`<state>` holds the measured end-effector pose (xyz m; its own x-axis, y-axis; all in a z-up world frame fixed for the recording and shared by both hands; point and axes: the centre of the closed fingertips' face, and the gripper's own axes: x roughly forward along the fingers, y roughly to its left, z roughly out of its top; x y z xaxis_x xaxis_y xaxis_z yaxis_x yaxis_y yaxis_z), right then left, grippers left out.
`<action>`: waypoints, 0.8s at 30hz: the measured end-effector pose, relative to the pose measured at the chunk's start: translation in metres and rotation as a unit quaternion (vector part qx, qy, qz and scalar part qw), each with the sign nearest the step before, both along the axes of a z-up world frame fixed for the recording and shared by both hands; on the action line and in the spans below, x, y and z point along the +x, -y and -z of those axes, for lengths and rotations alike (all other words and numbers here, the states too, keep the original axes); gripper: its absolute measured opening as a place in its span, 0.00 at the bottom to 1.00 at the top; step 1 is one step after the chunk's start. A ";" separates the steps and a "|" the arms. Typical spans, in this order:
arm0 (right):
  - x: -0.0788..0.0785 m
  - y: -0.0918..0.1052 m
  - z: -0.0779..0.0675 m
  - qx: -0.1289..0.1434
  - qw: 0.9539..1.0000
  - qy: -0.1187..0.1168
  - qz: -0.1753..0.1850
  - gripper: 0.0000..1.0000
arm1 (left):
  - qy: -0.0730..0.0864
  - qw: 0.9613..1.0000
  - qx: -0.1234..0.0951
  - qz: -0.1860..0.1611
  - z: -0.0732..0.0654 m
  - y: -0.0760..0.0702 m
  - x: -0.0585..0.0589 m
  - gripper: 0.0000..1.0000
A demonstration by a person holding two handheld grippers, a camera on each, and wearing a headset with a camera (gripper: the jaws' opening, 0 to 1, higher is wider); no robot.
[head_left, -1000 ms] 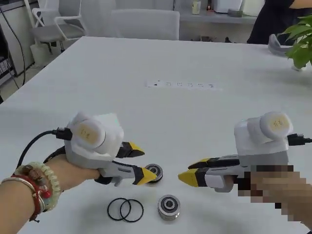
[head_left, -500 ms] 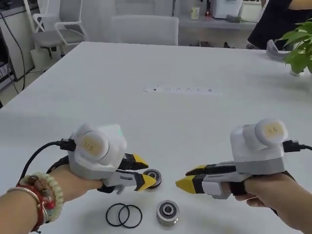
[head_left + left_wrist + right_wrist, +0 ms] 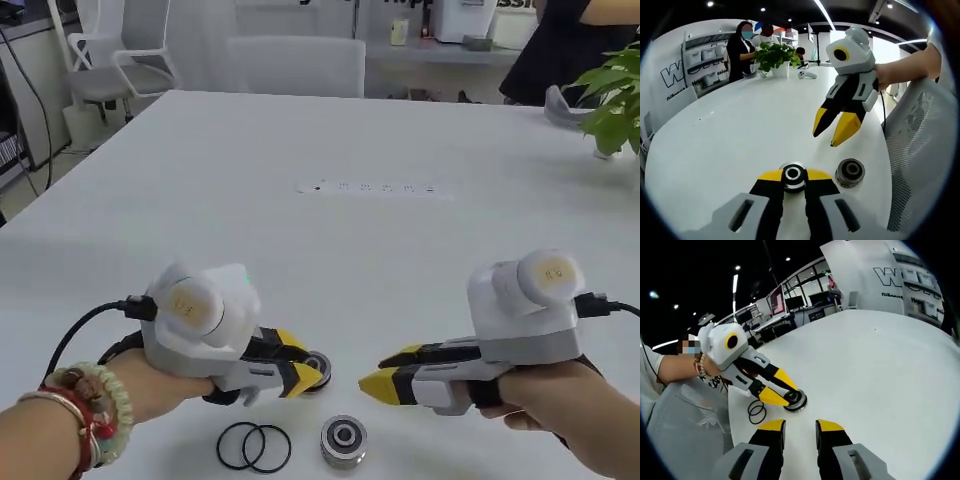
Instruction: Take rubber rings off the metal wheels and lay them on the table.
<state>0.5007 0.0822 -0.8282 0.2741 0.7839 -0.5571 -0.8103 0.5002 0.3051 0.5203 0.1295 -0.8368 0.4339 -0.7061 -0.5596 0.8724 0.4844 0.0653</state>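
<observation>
left tool (image 3: 300, 365) clamped on wheel (image 3: 793, 175); right tool (image 3: 383, 369) facing it, jaws parted, empty. Two rings (image 3: 254, 446) beside left tool.

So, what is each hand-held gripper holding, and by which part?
The left hand-held gripper clamps a metal wheel by its outer rim; the right hand-held gripper holds nothing.
</observation>
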 end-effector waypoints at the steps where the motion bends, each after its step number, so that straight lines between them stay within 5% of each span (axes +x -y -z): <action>1: -0.001 -0.001 0.001 -0.003 1.000 0.000 -0.001 0.21 | 0.000 1.000 -0.001 0.000 0.000 0.001 0.000 0.10; 10: -0.001 -0.011 0.021 -0.054 0.998 0.036 -0.015 0.16 | 0.009 1.000 -0.002 0.009 0.000 0.010 -0.005 0.08; 24: 0.000 -0.027 0.024 -0.070 0.995 0.069 -0.031 0.19 | 0.008 1.000 -0.011 0.019 0.000 0.020 -0.008 0.08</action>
<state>0.5002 0.1092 -0.8524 0.3095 0.7195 -0.6217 -0.8701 0.4780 0.1201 0.5120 0.1094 -0.8368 0.4153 -0.7342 -0.5371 0.8892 0.4522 0.0696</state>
